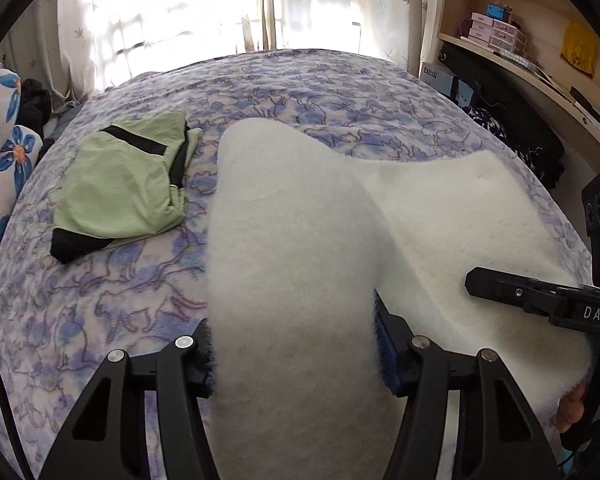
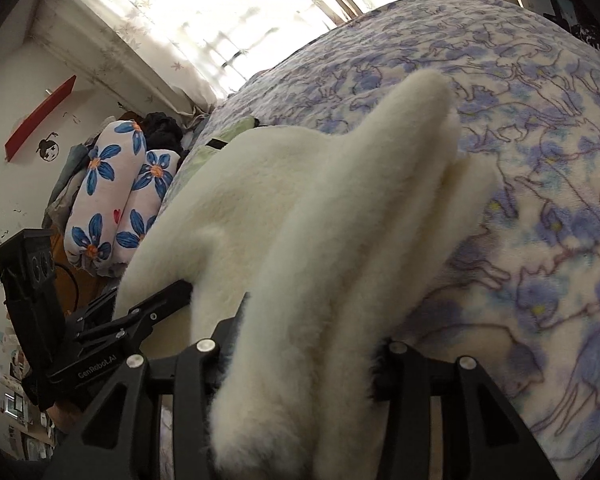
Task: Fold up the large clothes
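1. A thick white fleece garment [image 1: 292, 280] was lifted above a bed [image 1: 100, 312] covered in a purple-and-blue cat-print blanket, one bunched fold of it running up between the fingers of the left gripper [image 1: 296, 356].

2. The left fingers were clamped on that fold, the fleece filling the gap from pad to pad and hiding both tips; the blue pad of the right-hand finger [image 1: 382, 344] showed at the fabric's edge.

3. In the right wrist view, the right gripper [image 2: 300, 364] was likewise clenched on a bundle of several fleece folds [image 2: 340, 240], which rose out of its fingers and tapered to a point over the blanket.

4. The two grippers held the garment side by side, near each other: the right one appeared at the right edge of the left view [image 1: 540, 300], resting against the fleece, and the left one at the lower left of the right view [image 2: 112, 332].

5. The far part of the garment draped down onto the middle of the bed, towards its right edge.

6. A folded pale green and black garment [image 1: 124, 188] lay flat near the bed's left edge, just beside the fleece and apart from both grippers.

7. Flower-print pillows [image 2: 116, 196] sat beyond the bed's left edge, under curtained windows [image 1: 180, 8].
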The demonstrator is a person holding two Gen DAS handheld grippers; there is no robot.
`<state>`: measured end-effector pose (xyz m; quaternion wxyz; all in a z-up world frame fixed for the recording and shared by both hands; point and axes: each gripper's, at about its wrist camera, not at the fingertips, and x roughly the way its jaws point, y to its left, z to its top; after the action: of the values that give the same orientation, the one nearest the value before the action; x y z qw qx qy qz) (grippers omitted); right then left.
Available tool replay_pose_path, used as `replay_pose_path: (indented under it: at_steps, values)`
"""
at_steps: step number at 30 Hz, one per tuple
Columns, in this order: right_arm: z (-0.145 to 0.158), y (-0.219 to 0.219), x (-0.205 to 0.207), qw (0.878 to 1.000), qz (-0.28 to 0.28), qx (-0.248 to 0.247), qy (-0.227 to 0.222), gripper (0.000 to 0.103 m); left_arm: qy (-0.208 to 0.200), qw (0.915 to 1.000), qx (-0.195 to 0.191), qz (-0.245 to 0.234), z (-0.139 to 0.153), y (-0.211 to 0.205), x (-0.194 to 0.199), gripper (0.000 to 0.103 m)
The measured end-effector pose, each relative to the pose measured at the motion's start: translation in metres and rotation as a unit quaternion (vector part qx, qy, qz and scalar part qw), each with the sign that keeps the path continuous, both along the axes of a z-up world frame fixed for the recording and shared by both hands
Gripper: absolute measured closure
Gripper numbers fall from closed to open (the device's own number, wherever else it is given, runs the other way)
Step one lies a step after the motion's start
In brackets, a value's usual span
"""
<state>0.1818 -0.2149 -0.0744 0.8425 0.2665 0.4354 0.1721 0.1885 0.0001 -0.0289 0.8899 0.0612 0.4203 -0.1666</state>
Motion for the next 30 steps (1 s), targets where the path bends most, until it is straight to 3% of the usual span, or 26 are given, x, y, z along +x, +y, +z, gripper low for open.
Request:
replay_pose_path:
  at_steps: [8, 16, 22, 25, 26, 28, 30]
  values:
    - [0.048, 0.086, 0.049, 0.997, 0.050, 0.019, -0.050, 0.060, -0.041, 0.9979, 0.004, 0.050, 0.060, 0.100, 0.019, 0.045]
    - [0.063, 0.179, 0.170, 0.993, 0.072, 0.021, -0.094, 0.060, -0.067, 0.9950, 0.004, 0.073, 0.082, 0.210, 0.141, 0.045]
    - [0.019, 0.227, 0.280, 0.993, 0.069, 0.040, -0.082, 0.060, -0.051, 0.9961, -0.001, 0.073, 0.042, 0.275, 0.263, 0.045]
    - [-0.028, 0.247, 0.329, 0.995, 0.071, 0.029, -0.056, 0.060, -0.010, 0.9966, -0.015, 0.081, -0.005, 0.296, 0.316, 0.043]
    - [-0.050, 0.253, 0.343, 0.997, 0.071, 0.019, -0.033, 0.059, 0.022, 0.9955, -0.021, 0.090, -0.030, 0.305, 0.334, 0.041]
    - [-0.086, 0.254, 0.357, 0.998, 0.055, 0.014, 0.000, 0.054, 0.047, 0.9924, -0.041, 0.106, -0.070, 0.320, 0.352, 0.020]
    - [-0.093, 0.251, 0.354, 0.998, 0.061, 0.013, -0.014, 0.052, 0.036, 0.9906, -0.080, 0.105, -0.081, 0.330, 0.351, 0.015]
